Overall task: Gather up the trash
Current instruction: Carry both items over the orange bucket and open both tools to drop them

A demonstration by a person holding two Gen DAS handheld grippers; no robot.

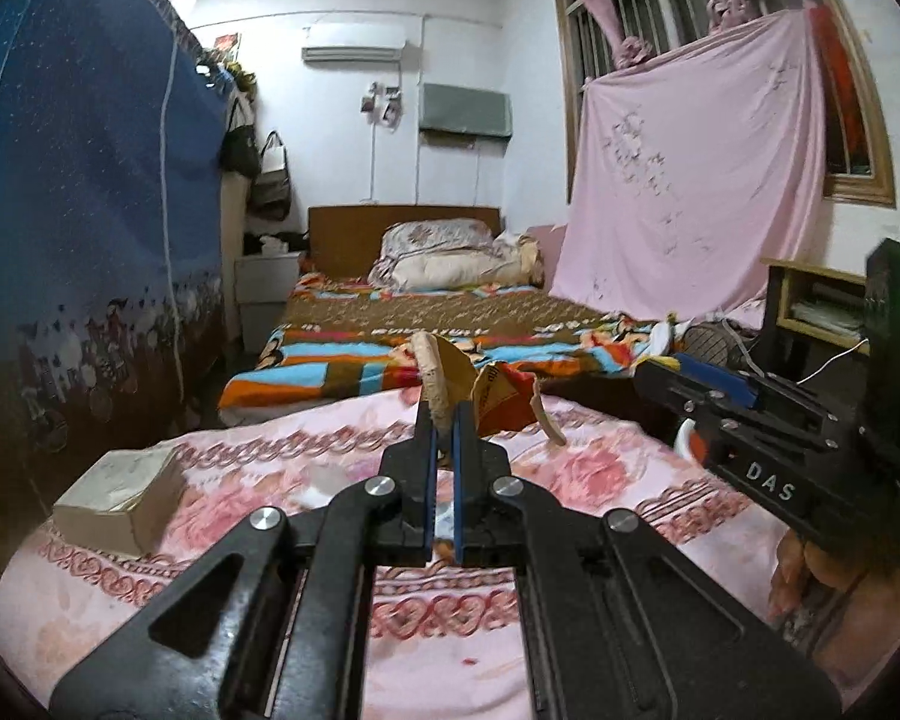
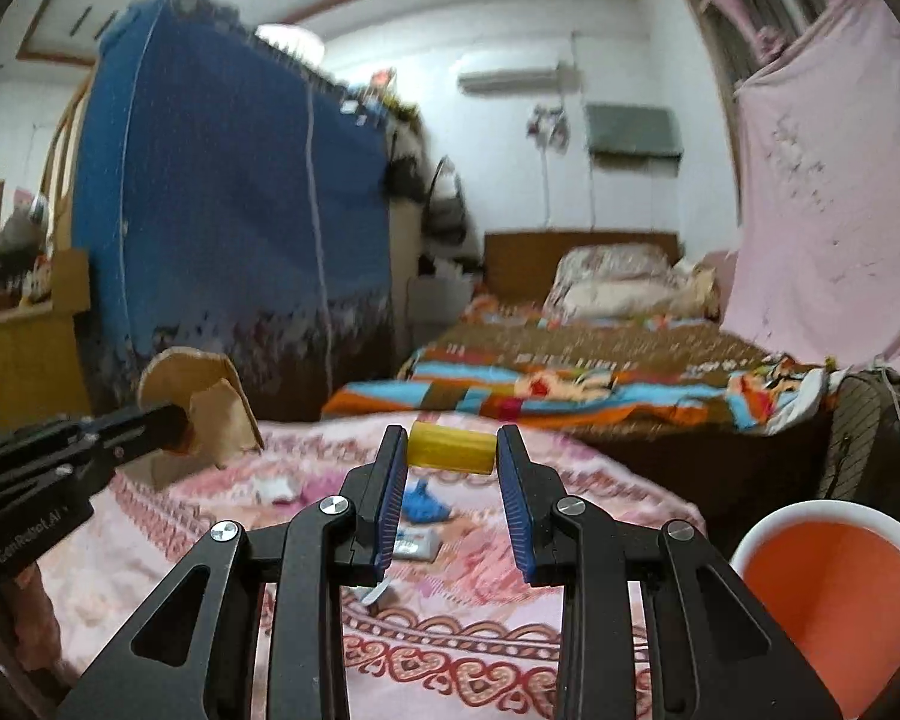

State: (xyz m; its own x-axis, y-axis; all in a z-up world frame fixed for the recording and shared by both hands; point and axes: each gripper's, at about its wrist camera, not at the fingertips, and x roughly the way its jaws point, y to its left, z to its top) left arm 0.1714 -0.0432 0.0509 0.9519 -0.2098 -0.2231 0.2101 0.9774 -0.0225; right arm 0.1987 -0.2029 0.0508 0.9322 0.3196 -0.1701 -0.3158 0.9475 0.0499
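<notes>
Left gripper clamps a torn wrapper; right gripper grips a yellow cylinder above the pink floral blanket.

a box lies left on the blanket, a bin right of it, a bed behind.

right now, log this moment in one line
left gripper: shut on torn wrapper | right gripper: shut on yellow cylinder | bin: lower right

"DAS" stands on the right tool; "GenRobot.AI" stands on the left tool.
</notes>
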